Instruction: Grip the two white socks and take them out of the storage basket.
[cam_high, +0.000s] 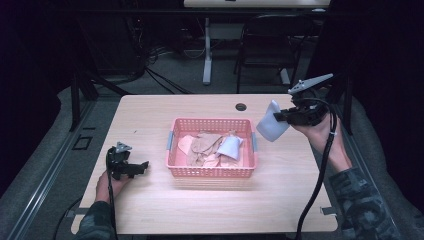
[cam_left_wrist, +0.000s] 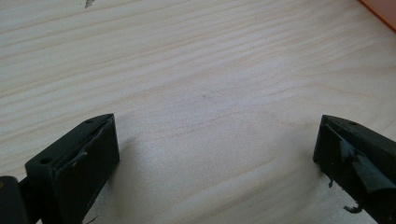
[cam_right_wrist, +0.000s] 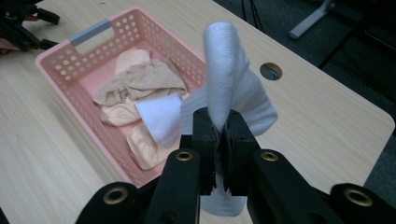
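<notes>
Right tongs clamp a white sock beside the pink basket; left tongs gape empty over the desk.

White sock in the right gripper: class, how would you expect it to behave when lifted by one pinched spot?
The white sock is probably floppy: it folds over the shut right gripper and hangs loose in the high view. It seems light, since a small pinch holds it. Its ribbed knit likely grips the pads rather than slipping.
</notes>
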